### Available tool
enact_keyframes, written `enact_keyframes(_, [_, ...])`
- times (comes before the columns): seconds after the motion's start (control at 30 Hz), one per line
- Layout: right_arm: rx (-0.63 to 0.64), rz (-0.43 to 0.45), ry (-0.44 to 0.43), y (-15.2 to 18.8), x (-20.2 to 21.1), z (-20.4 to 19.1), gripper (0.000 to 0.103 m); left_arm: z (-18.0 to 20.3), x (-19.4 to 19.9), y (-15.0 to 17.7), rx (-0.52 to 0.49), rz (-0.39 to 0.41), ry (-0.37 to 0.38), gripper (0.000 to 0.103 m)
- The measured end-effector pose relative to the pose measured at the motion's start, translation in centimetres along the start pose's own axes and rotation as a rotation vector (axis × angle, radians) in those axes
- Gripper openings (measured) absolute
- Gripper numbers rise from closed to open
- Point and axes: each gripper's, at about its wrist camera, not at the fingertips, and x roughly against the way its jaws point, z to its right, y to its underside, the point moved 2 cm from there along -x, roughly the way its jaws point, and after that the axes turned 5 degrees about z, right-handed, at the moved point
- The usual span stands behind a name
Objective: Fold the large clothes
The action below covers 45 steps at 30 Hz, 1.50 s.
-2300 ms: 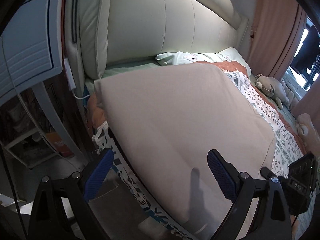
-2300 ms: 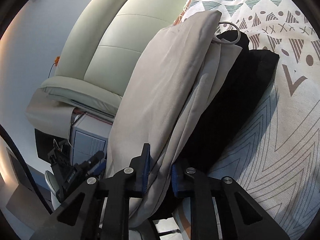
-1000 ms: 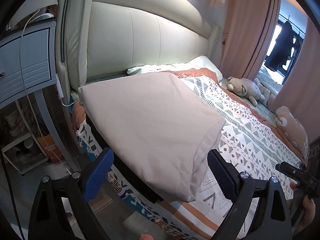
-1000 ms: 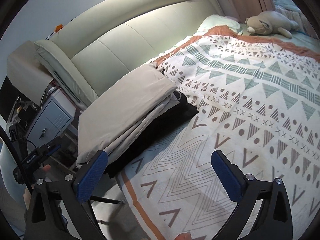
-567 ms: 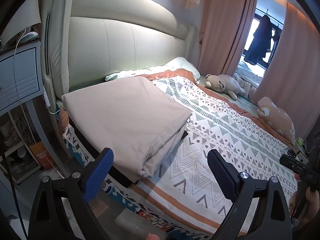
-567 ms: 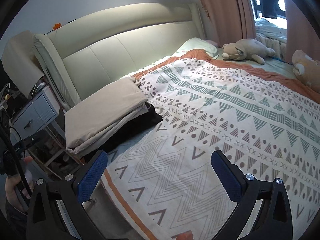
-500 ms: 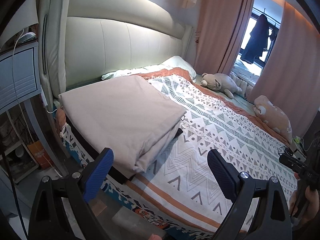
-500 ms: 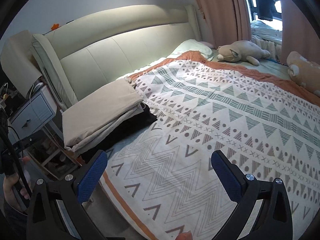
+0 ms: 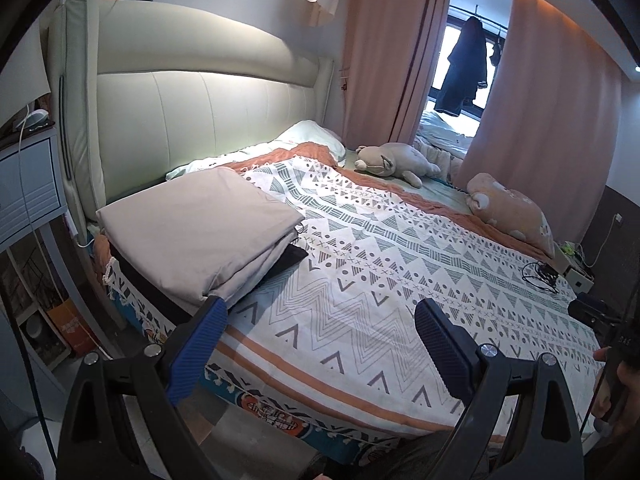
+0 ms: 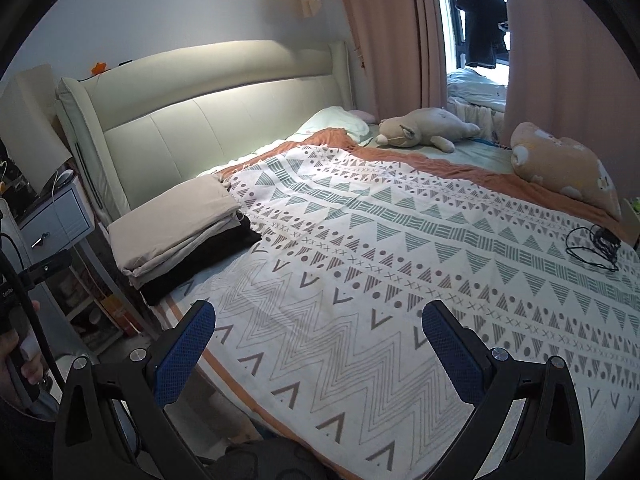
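While both grippers hang above the near edge of the bed, neither holds anything: the left gripper has its jaws spread wide with only the patterned bedspread showing between the blue pads, and the right gripper has its jaws released just as wide over the zigzag part of the same cover. The folded beige garment lies at the corner of the bed nearest the headboard, stacked squarely on a folded black garment whose edge sticks out beneath it. Both pieces are well apart from either gripper. A grey plush toy lies near the far side of the bed by the pillow, and a peach plush toy rests further along that side. A black cable is coiled on the cover near the peach toy. Pink curtains hang behind the bed, and a blue-grey nightstand stands beside the headboard. Part of a hand gripping a handle shows at the left edge of the right wrist view.
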Motion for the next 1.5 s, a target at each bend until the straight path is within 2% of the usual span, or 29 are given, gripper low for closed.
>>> enact_keyframes(0.3, [-0.073, 0.071, 0.076, 4.9, 9.3, 2.7, 0.103, 5.3, 5.0, 2.4, -0.074, 0.024, 0.069, 0.097])
enact_keyframes(0.67, [-0.156, 0.114, 0.141, 10.8, 17.4, 4.2, 0.103, 9.6, 10.5, 5.8, -0.152, 0.059, 0.134, 0.097])
enact_keyframes(0.83, [-0.207, 0.145, 0.175, 13.9, 20.5, 4.0, 0.103, 10.5, 12.5, 7.9, -0.154, 0.068, 0.169, 0.097])
enact_keyframes(1.13, [-0.214, 0.165, 0.213, 18.3, 24.1, 1.2, 0.103, 11.0, 15.4, 10.6, -0.167, 0.09, 0.21, 0.097])
enact_keyframes(1.5, [-0.246, 0.16, 0.19, 19.9, 24.8, 0.8, 0.103, 11.3, 17.1, 11.5, -0.198, 0.101, 0.22, 0.097])
